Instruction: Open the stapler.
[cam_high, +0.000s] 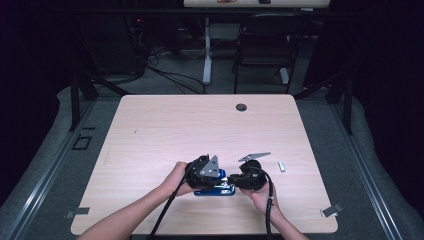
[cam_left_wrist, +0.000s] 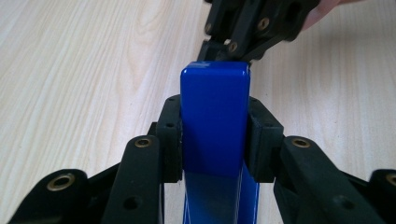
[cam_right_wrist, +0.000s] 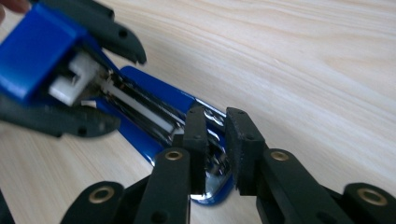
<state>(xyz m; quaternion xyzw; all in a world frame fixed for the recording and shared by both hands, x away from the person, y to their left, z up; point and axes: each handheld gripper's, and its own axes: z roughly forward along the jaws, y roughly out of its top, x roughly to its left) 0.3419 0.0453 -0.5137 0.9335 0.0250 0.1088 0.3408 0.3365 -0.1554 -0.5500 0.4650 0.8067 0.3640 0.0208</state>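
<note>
Blue stapler (cam_left_wrist: 214, 121), no legible writing

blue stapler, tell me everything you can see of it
The blue stapler looks like glossy blue plastic over shiny metal. It is hinged open: the blue top cover, with a white block inside it, is lifted and clamped at its sides by the left tongs, while the base lies on the pale wooden table near its front edge. The silvery staple channel is exposed. The right tongs straddle the channel's front end over the base.
</note>
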